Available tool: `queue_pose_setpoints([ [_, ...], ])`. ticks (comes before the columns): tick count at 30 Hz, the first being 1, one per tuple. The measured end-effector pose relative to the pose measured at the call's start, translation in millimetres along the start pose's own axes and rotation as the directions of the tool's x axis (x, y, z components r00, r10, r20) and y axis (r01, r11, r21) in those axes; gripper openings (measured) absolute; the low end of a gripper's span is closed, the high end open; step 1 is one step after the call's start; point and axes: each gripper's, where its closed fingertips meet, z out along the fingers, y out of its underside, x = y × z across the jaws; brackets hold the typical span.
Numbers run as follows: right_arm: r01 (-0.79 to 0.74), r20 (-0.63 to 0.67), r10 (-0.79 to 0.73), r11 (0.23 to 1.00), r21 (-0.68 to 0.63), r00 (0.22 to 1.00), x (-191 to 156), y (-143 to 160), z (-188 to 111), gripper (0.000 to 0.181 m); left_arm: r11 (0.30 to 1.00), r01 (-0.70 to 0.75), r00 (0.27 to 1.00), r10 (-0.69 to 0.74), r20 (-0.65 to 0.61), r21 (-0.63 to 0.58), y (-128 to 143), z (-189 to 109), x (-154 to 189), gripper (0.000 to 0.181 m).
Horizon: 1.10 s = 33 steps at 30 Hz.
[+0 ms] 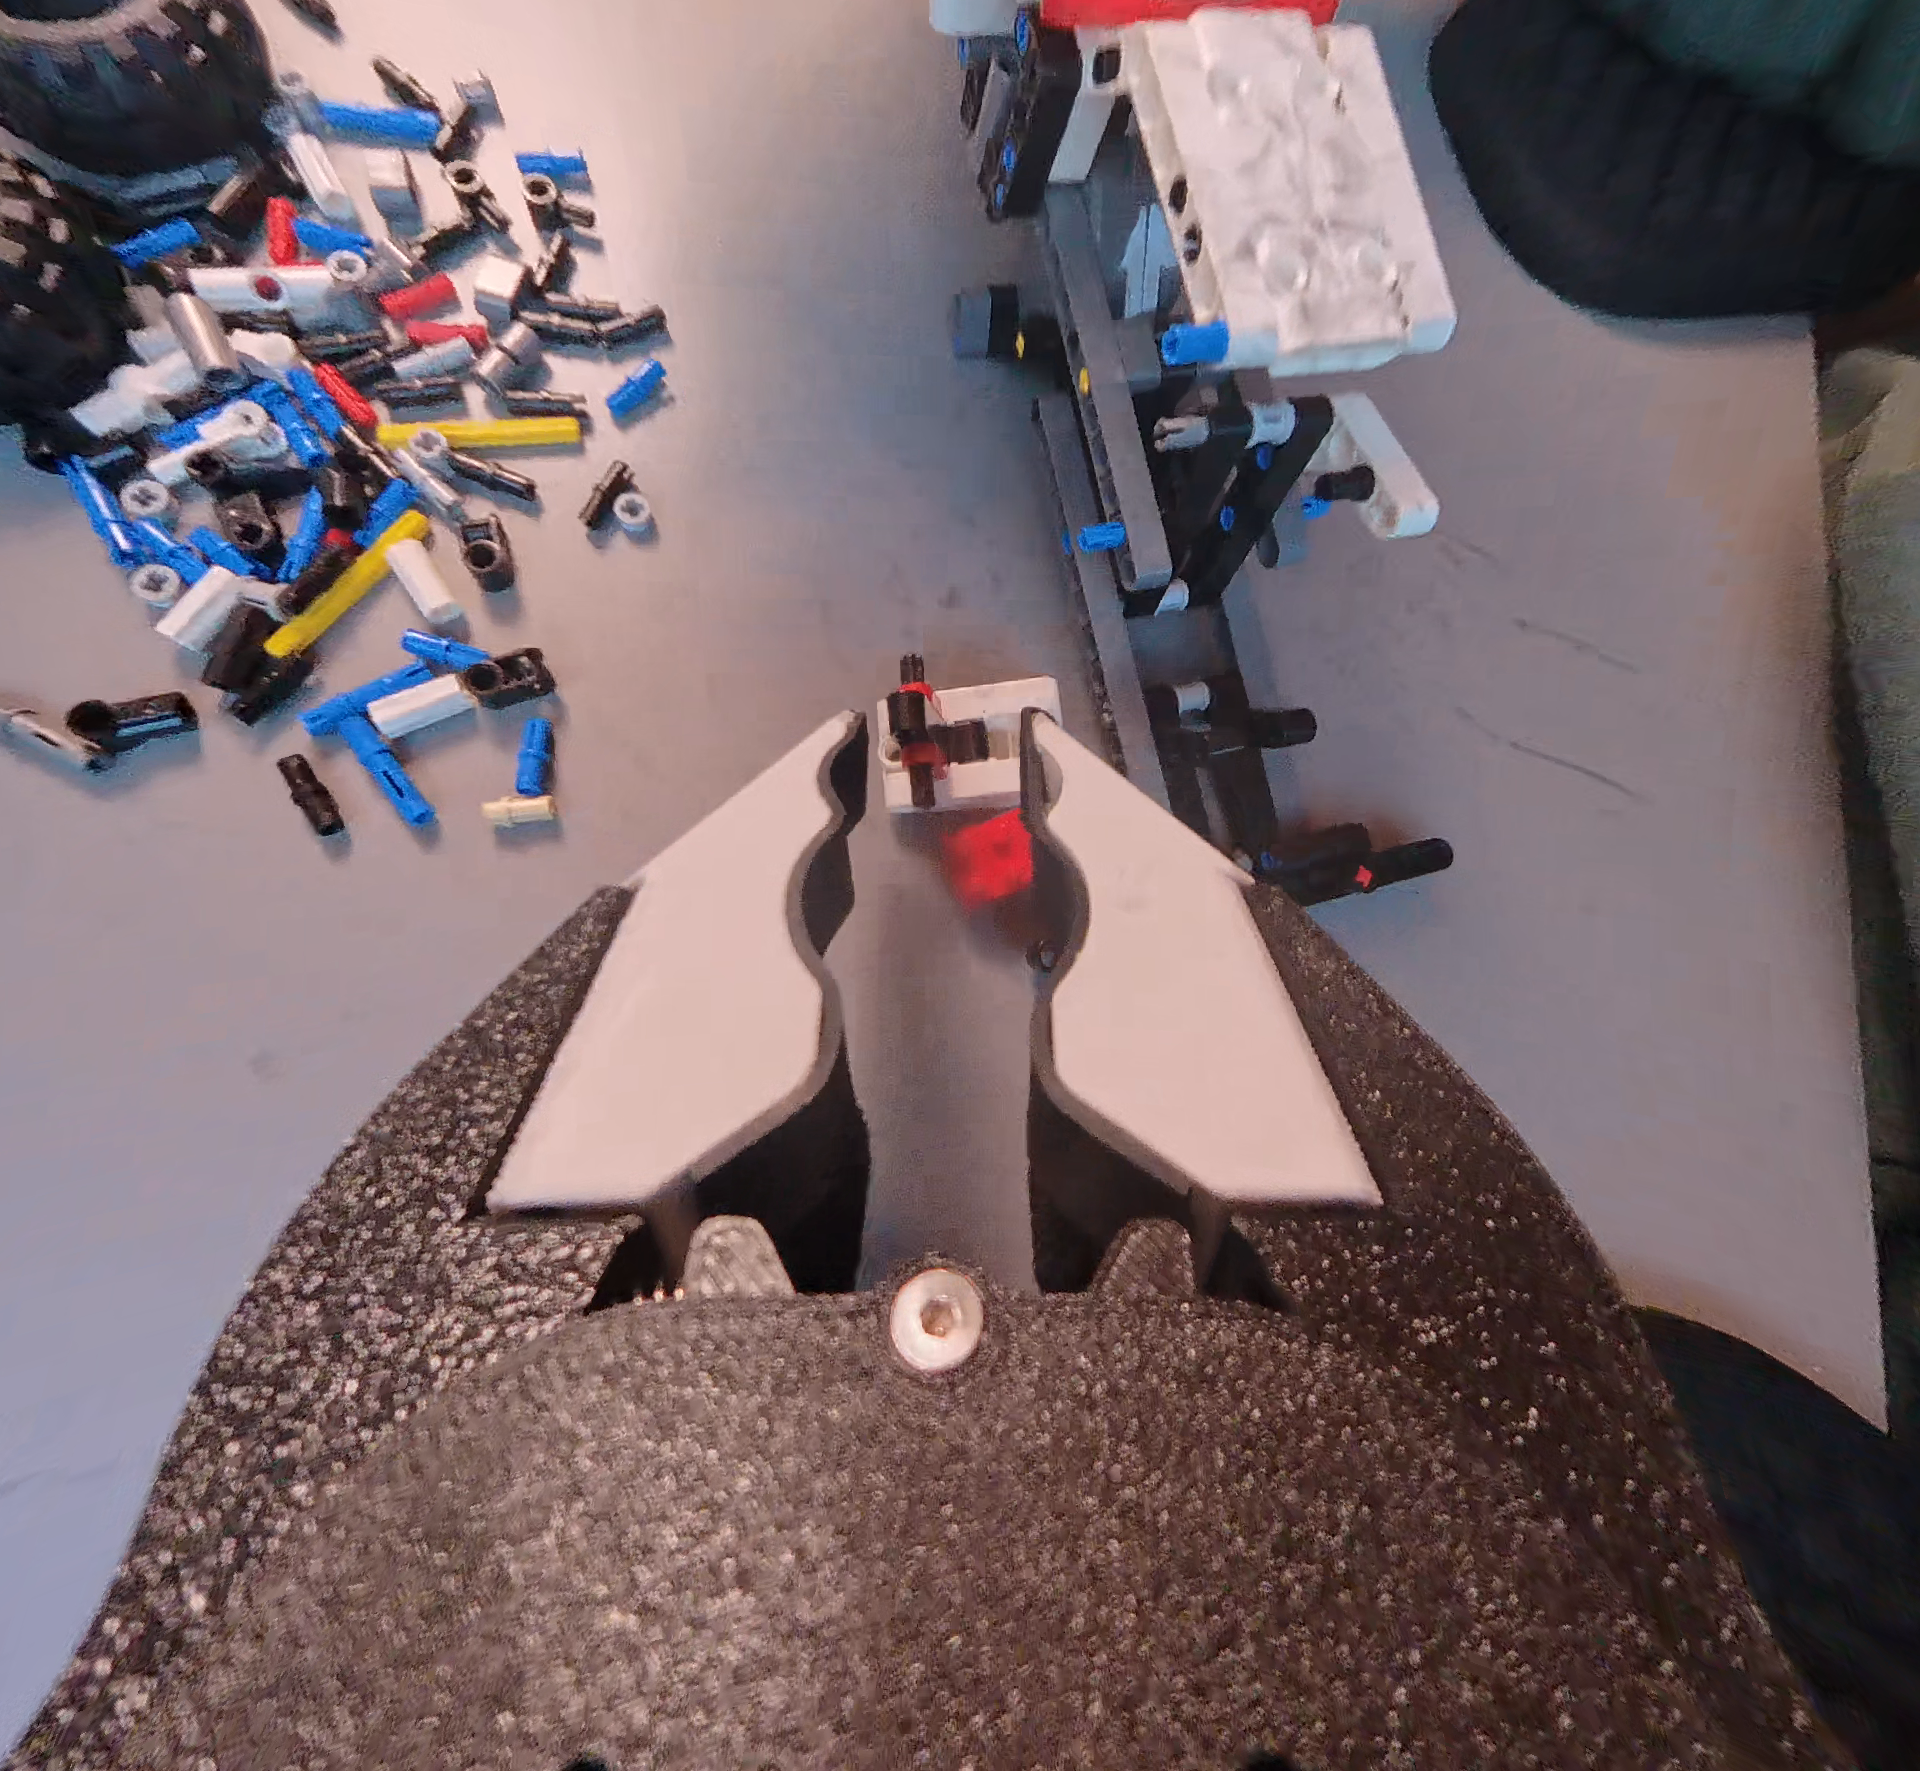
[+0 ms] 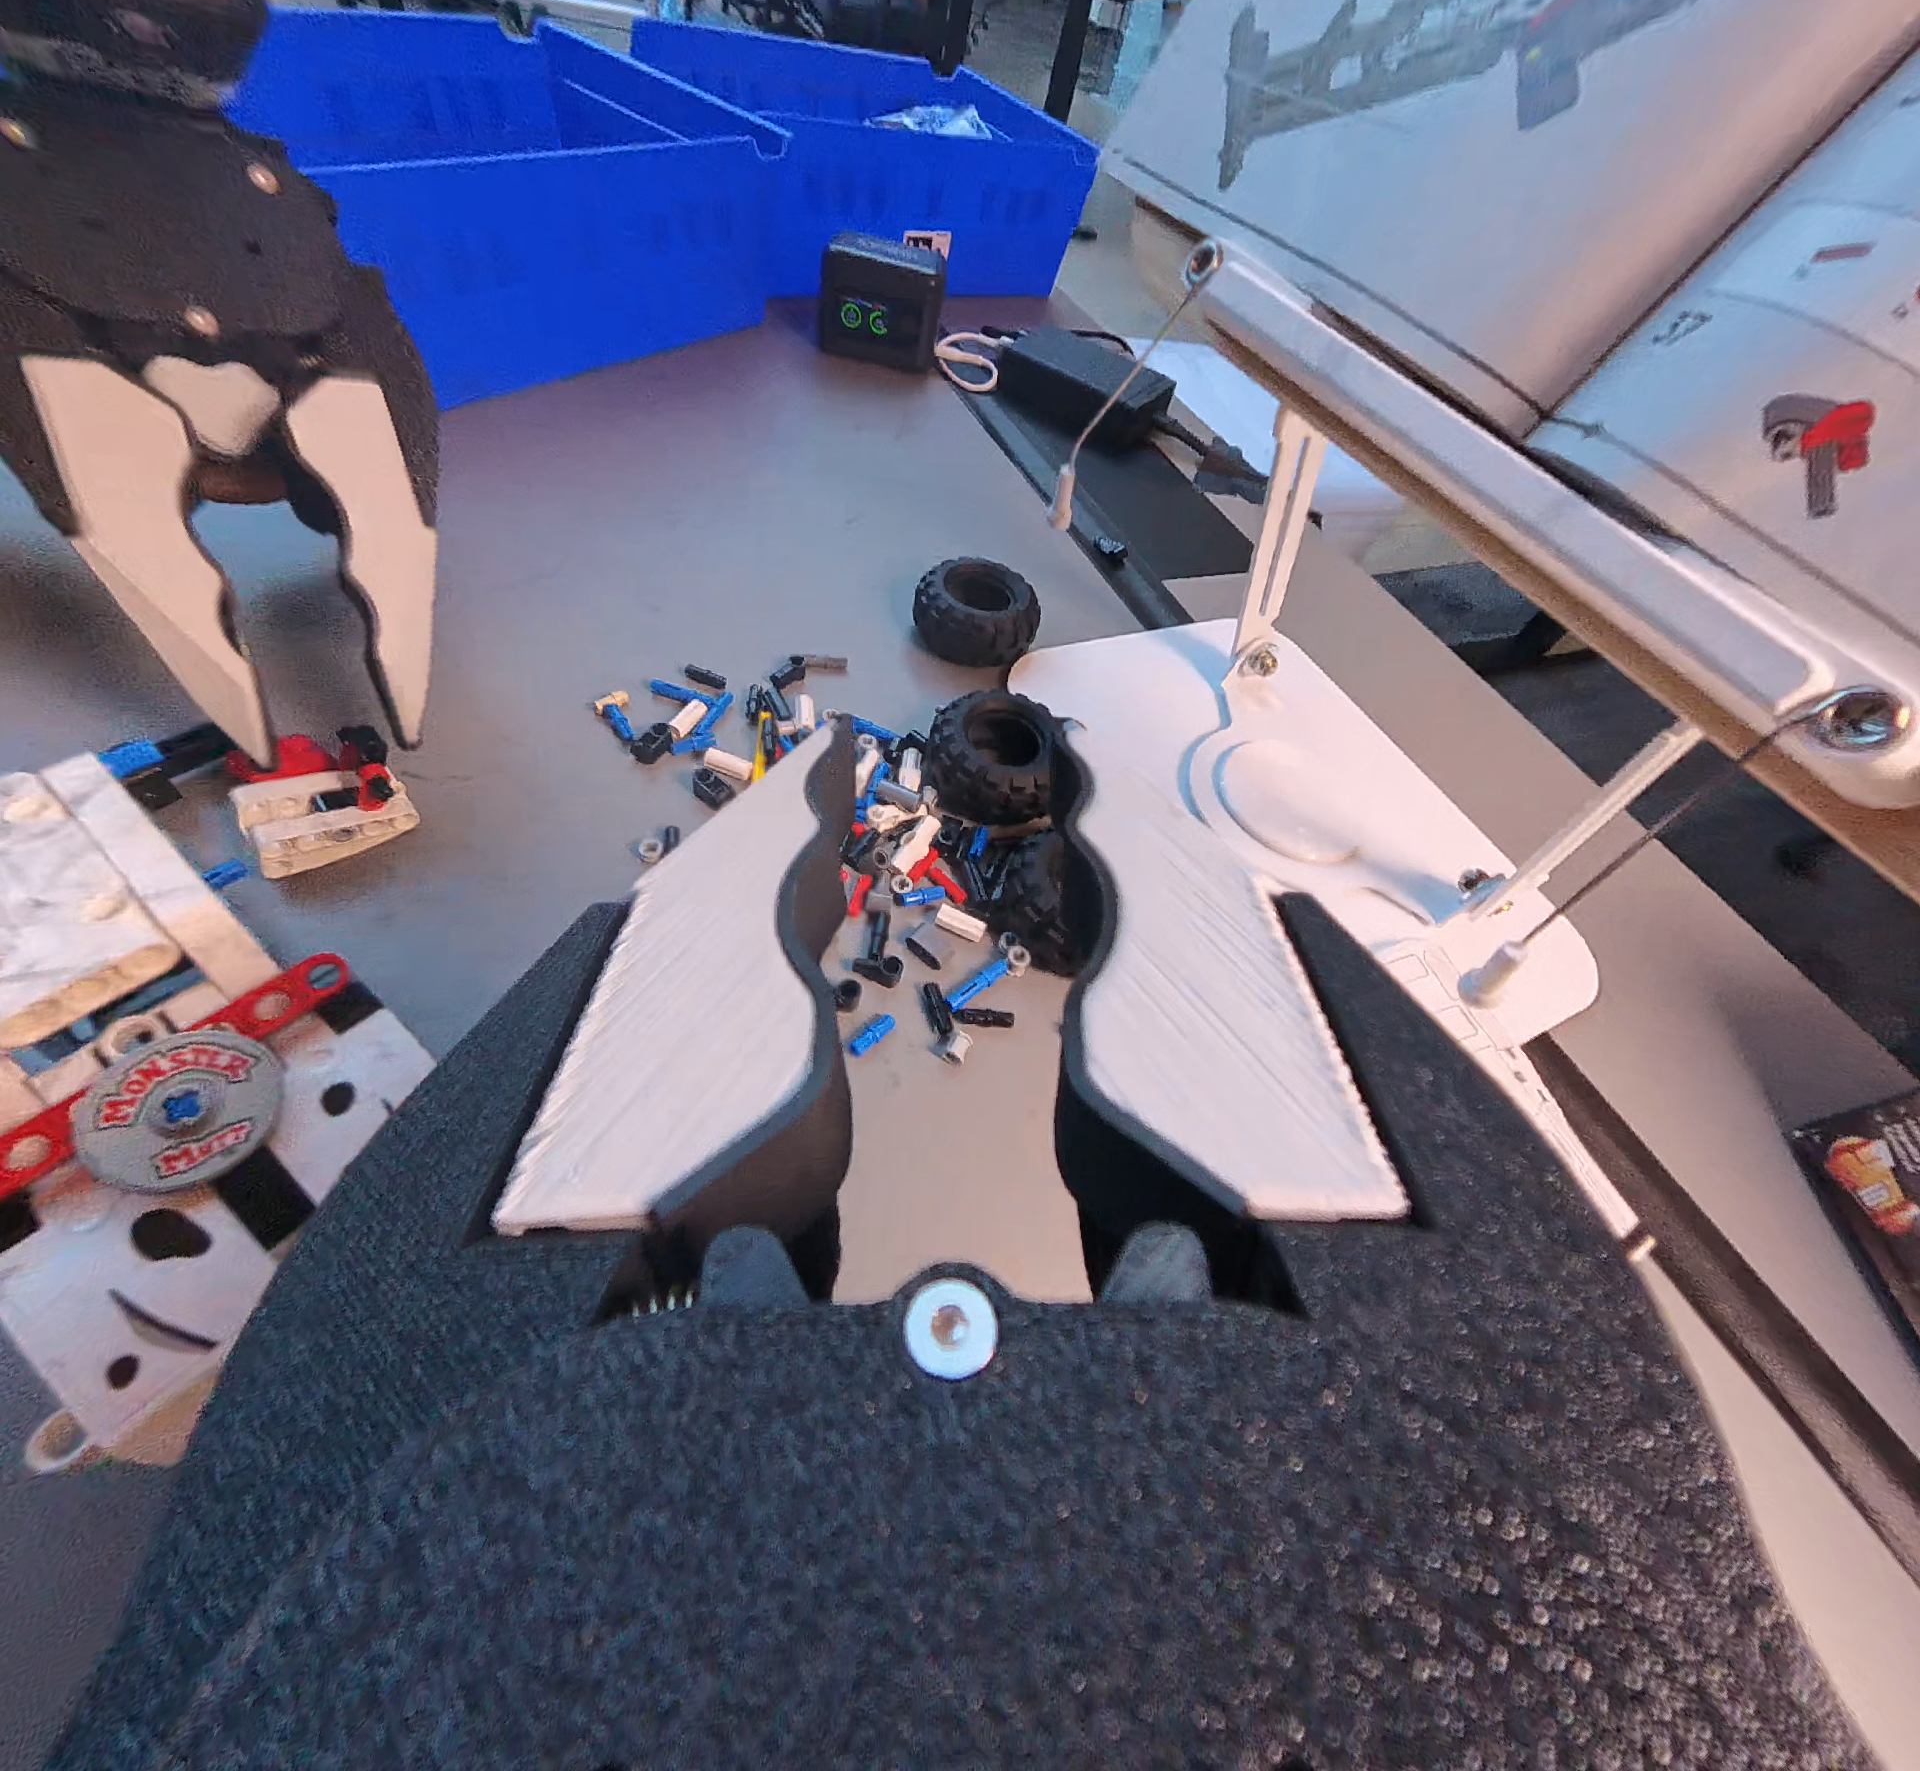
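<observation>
Left wrist view: my left gripper [image 1: 943, 734] points down at the grey surface [image 1: 727, 111] with its fingers [image 1: 727, 890] spread and nothing pinched between them. Just ahead of the tips lies a small white sub-assembly [image 1: 966, 750], a short white beam carrying black pins and a red bush. It sits in the gap at the tips, and the right fingertip looks to be touching or nearly touching its end; I cannot tell which. Its long axis runs across the gap, from one finger to the other. A loose red block [image 1: 992, 857], blurred, lies between the fingers just behind it. To the right stands the long part-built model [image 1: 1195, 350], grey, black and white, its length running away from me. To the left is the scatter of loose pins and beams [image 1: 343, 433], with black tyres [image 1: 114, 38] beyond.

Right wrist view: my right gripper [image 2: 951, 745] hangs above the parts pile [image 2: 894, 890], fingers [image 2: 686, 994] spread and empty, well apart from the white sub-assembly [image 2: 322, 812]. From this side the left gripper [image 2: 332, 745] straddles that piece, one tip by its red end. I judge the left gripper much the nearer. A white stand [image 2: 1299, 786] holding an instruction booklet [image 2: 1455, 111] sits to the right, blue bins [image 2: 540, 194] behind
</observation>
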Motion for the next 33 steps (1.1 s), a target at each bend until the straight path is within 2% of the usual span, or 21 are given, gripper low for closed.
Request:
queue_pose_setpoints([
  [3,0.038,0.015,-0.039,0.998,0.040,0.999,-11.0,-21.4,-7.4,0.034,1.000,-0.019,1.000,0.019,0.024,-0.020,2.7,14.3,-4.2,0.009],
  [5,0.063,0.034,-0.066,0.994,0.086,0.997,-21.7,-41.6,-14.4,0.033,0.998,-0.056,0.997,0.055,0.057,0.027,-7.6,10.6,-7.8,0.007],
  [6,0.067,0.054,-0.075,0.990,0.124,0.996,-29.1,-55.2,-19.6,0.033,0.992,-0.084,0.995,0.078,0.065,0.098,-20.4,2.8,-6.5,0.007],
  [7,0.067,0.075,-0.081,0.983,0.171,0.994,-36.9,-70.7,-26.0,0.032,0.970,-0.107,0.994,0.102,0.035,0.220,-39.7,-9.7,2.7,0.007],
  [9,0.063,0.121,-0.098,0.962,0.267,0.988,-54.4,-102.3,-40.1,0.029,0.870,-0.129,0.987,0.161,-0.026,0.476,-77.6,-46.4,25.0,0.007],
  [12,0.088,0.213,-0.171,0.932,0.351,0.962,-91.6,-134.5,-57.4,0.028,0.653,-0.067,0.940,0.295,-0.172,0.754,-110.8,-108.6,68.5,0.007],
  [14,0.131,0.284,-0.241,0.924,0.359,0.928,-122.3,-142.1,-62.4,0.029,0.533,0.004,0.893,0.379,-0.244,0.846,-118.1,-140.5,90.2,0.006],
  [16,0.188,0.337,-0.311,0.917,0.350,0.889,-150.9,-142.7,-61.9,0.031,0.485,0.034,0.858,0.435,-0.274,0.874,-118.8,-154.4,103.2,0.006],
  [19,0.254,0.420,-0.379,0.911,0.324,0.825,-188.1,-135.5,-57.9,0.034,0.485,0.024,0.832,0.475,-0.287,0.874,-117.4,-154.5,114.0,0.006],
  [22,0.271,0.484,-0.398,0.911,0.312,0.779,-211.1,-128.7,-55.5,0.034,0.506,-0.013,0.825,0.493,-0.277,0.862,-116.3,-146.7,120.2,0.008],
  [29,0.252,0.505,-0.381,0.918,0.307,0.774,-216.1,-126.5,-52.8,0.036,0.548,-0.090,0.821,0.513,-0.249,0.831,-113.3,-130.9,127.9,0.007],
  [33,0.238,0.500,-0.363,0.924,0.298,0.786,-208.9,-124.4,-52.9,0.021,0.633,-0.176,0.859,0.472,-0.196,0.754,-110.3,-105.3,119.9,0.007],
])
